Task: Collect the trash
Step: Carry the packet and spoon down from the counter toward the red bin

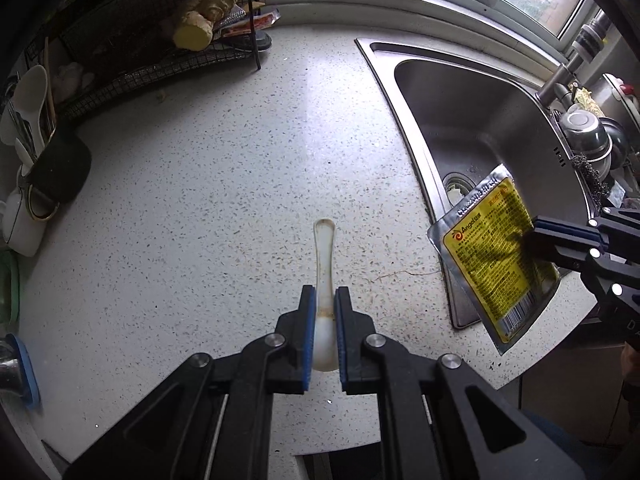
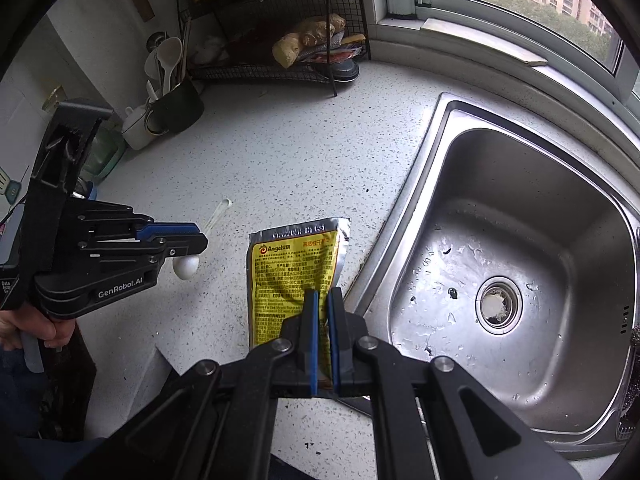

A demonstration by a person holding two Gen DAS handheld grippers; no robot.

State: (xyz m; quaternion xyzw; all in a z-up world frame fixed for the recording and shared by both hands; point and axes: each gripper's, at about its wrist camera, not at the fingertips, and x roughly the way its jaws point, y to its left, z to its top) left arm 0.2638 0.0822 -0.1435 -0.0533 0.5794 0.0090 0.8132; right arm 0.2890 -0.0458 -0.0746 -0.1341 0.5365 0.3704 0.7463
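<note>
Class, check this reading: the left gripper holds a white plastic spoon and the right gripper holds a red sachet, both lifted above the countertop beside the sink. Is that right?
Not quite: the sachet in the right gripper is yellow and silver, not red, as the right wrist view shows. The rest holds: the left gripper holds the spoon.

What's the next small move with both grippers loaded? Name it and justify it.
Probably carry both pieces on toward a trash bin, which neither view shows. The left gripper is shut on a white plastic spoon and the right gripper on a yellow Angel yeast packet; both look lifted off the speckled countertop, so nothing is left to grasp.
</note>
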